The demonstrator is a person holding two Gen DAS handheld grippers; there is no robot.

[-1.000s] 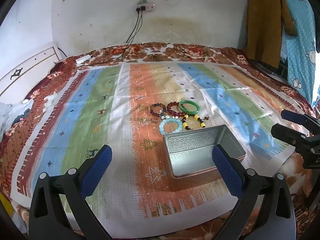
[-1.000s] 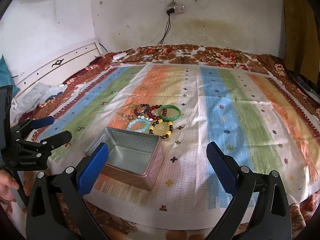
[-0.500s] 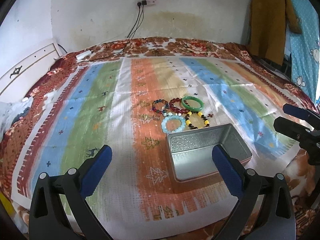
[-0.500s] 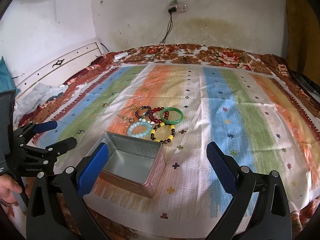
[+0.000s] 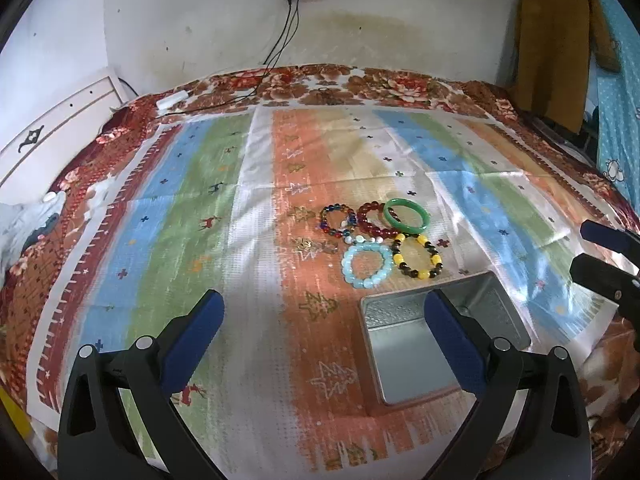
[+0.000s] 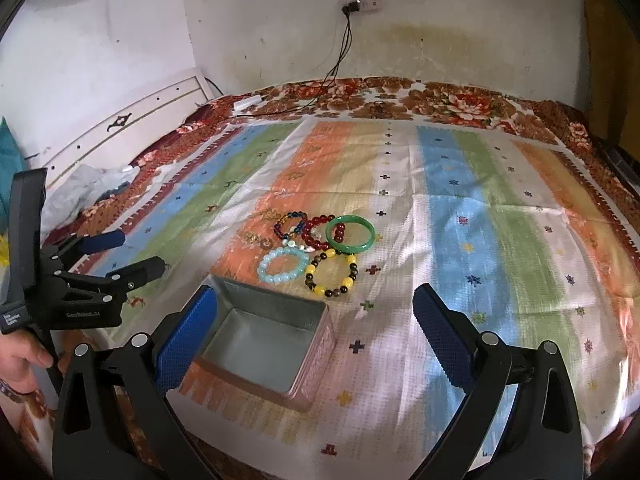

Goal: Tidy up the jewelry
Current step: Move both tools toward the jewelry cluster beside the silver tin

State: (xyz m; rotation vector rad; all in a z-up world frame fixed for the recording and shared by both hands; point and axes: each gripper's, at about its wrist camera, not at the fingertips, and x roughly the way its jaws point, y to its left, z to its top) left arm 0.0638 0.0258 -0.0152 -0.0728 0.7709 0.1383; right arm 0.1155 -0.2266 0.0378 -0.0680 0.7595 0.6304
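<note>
Several bracelets lie in a cluster on the striped cloth: a green bangle, a dark red bead bracelet, a multicolour bead bracelet, a light blue bead bracelet and a yellow-and-brown bead bracelet. A small gold trinket lies left of them. An open, empty metal tin sits just in front of them. My left gripper is open, above the cloth near the tin. My right gripper is open, over the tin's right side.
The striped cloth covers a floral bedspread. A white headboard stands at the left, a wall with a power strip and cables behind. Clothes hang at the right.
Both grippers have moved forward and slightly lower toward the tin and bracelets, which now look nearer. Both stay open and empty. Nothing on the cloth has moved.
</note>
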